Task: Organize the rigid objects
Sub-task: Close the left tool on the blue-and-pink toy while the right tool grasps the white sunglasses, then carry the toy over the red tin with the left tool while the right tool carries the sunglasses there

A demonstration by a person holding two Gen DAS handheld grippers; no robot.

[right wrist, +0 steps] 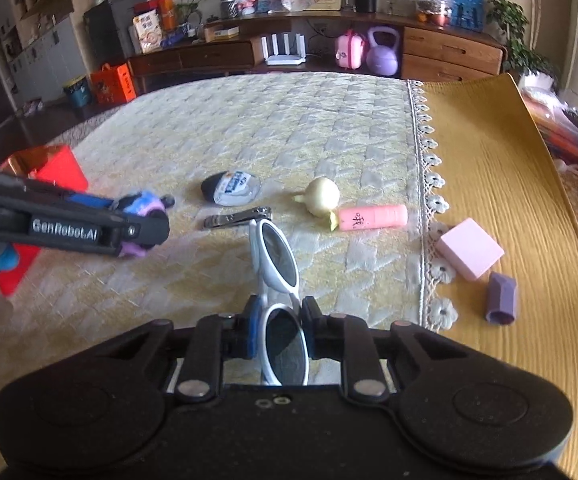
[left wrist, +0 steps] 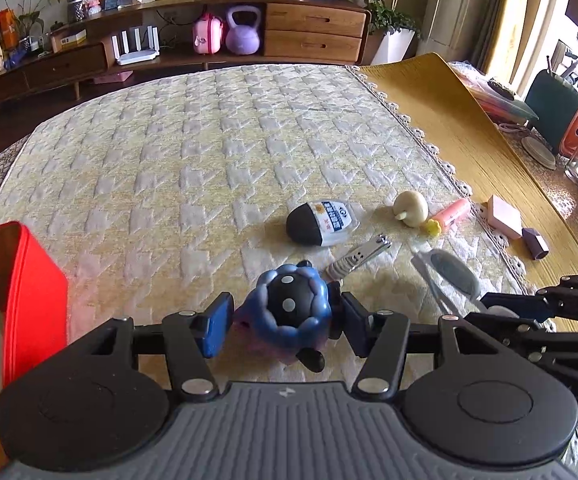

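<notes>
The desk's quilted cover [left wrist: 193,152] carried a red box [left wrist: 29,296] at its left edge. Near it the left claw [left wrist: 285,322] was clamped, half spread, around a blue toy figure [left wrist: 293,312]. The right claw [right wrist: 277,330] was pinched nearly shut on white sunglasses [right wrist: 277,276], gripping one lens rim. Held so far off-centre, the glasses could pivot and slip; the rounded toy might squirt free.
</notes>
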